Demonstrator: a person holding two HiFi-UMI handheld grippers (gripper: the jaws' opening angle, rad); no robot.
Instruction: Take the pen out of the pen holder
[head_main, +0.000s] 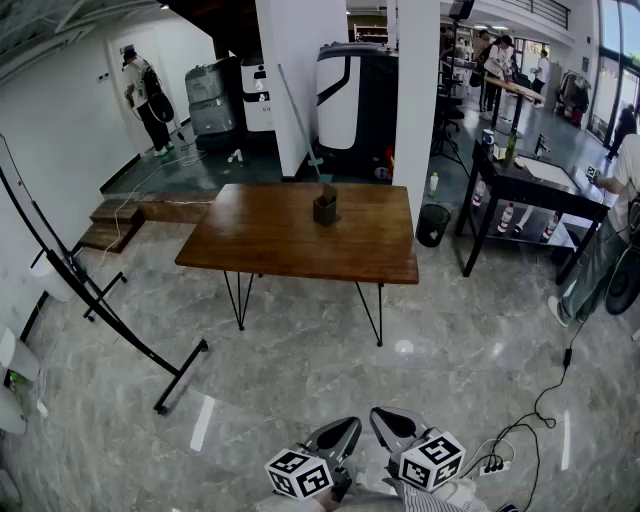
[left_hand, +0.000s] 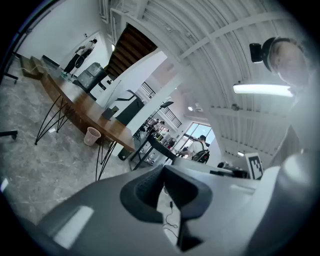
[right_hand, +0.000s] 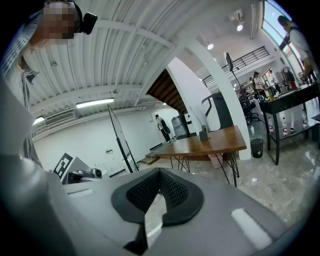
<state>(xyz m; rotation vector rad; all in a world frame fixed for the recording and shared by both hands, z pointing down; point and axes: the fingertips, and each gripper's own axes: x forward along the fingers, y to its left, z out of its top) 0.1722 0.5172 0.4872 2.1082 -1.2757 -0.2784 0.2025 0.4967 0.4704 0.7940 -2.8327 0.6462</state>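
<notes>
Since the dark square pen holder (head_main: 325, 208) is standing near the brown wooden table's (head_main: 270, 240) far edge, well apart, left gripper (head_main: 335, 440) and right gripper (head_main: 396, 428) are hanging low, jaws closed, empty.

The pen holder (head_main: 325, 209) on the wooden table (head_main: 280, 240) is too small to show if a pen is inside. Well in front of the table, the left gripper (head_main: 338, 436) and right gripper (head_main: 396, 428) are cut off by the picture's bottom edge. Right of the table, a person (head_main: 600, 265) is cut off by the side edge.
</notes>
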